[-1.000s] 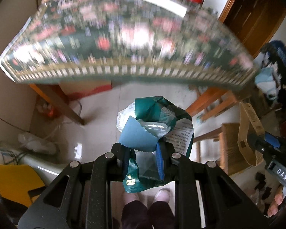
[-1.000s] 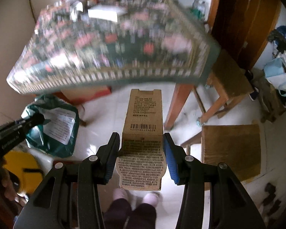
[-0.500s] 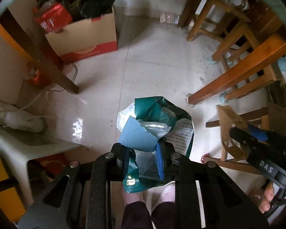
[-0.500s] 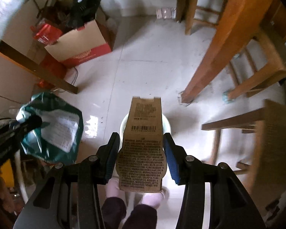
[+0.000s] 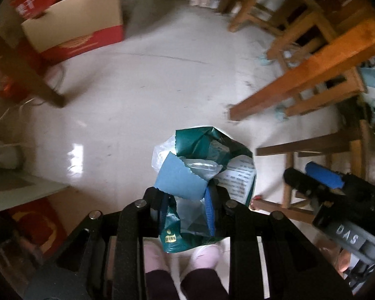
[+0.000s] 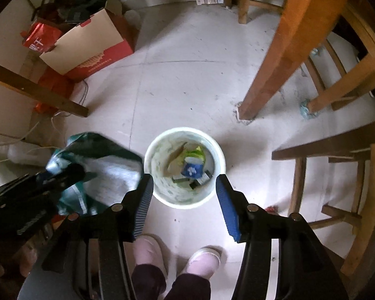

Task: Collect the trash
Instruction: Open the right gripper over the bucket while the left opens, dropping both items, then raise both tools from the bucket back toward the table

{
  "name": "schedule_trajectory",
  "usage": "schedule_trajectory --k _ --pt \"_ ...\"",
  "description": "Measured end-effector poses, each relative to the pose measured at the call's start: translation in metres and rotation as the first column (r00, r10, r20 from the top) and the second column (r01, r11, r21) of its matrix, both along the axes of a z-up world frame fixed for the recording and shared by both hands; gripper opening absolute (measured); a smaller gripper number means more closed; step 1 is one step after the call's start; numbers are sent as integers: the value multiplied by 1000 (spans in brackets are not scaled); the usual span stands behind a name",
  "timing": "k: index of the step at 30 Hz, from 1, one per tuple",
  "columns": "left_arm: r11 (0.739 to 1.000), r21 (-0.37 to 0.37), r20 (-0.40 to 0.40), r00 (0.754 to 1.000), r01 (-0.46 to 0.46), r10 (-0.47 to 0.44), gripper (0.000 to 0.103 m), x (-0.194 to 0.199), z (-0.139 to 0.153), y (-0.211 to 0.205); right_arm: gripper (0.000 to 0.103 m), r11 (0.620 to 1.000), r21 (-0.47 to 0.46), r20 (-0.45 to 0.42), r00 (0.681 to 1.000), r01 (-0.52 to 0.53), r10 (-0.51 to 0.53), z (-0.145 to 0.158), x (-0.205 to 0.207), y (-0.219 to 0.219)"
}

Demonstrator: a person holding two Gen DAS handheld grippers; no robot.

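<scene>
text "DAS": on right gripper (image 5: 347, 235), near right in left wrist view | white characters, partly readable "干": on red bag (image 6: 41, 40), far left | green bag (image 5: 202, 172) print: too small to read

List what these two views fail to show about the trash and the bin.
- Bin: absent from the left wrist view, apparently hidden behind the green bag in the left tool.
- Bin contents: too small in the right wrist view to identify; the near wall hides the bottom.
- Bag print: too blurred to read.
- Right tool: open above the bin; its handle leaves the frame.
</scene>
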State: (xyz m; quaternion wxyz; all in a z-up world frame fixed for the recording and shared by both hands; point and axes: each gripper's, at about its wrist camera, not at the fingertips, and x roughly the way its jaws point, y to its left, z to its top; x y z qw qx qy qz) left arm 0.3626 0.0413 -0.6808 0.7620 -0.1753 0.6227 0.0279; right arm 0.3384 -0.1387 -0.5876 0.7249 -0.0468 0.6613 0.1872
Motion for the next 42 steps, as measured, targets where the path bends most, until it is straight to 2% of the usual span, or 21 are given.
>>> schedule_trajectory --k 1,2,4,8,15,22,30,38,41,42 --pt "1000 -12 -6 1000 7 -7 42 2 0 -4 49 1000 -2 -2 1000 3 -3 -1 1 -1" --pt "999 -41 -18 1000 13 -13 54 6 -2 -8 49 1000 -3 -3 1000 8 -8 2 2 -4" --pt "997 -70 -24 1000 11 -12 55 8 -2 -12 49 1000 -4 -6 1000 19 -19 5 3 -8" --pt "998 -67 -62 998 19 -23 55 12 4 -13 49 999 2 -3 999 45 -45 18 6 -13" --pt "998 15 -12 998 63 -63 55 13 67 -12 49 997 32 36 997 66 -68 68 11 -15" --pt "995 68 62 995 75 -79 55 11 163 -7 49 996 61 101 993 58 -64 146 10 -15" --pt "989 118 201 973 90 -113 55 -1 301 -7 49 993 117 228 973 15 -42 271 -5 -10" --pt "985 159 367 922 70 -125 55 -29 434 1 49 983 185 354 933 -9 -58 385 -28 0" --pt "981 183 437 889 61 -137 55 -41 486 5 50 978 207 426 901 -11 -80 432 -36 8" --pt "980 191 457 878 58 -141 55 -44 501 5 55 977 213 457 885 -15 -86 449 -40 9"
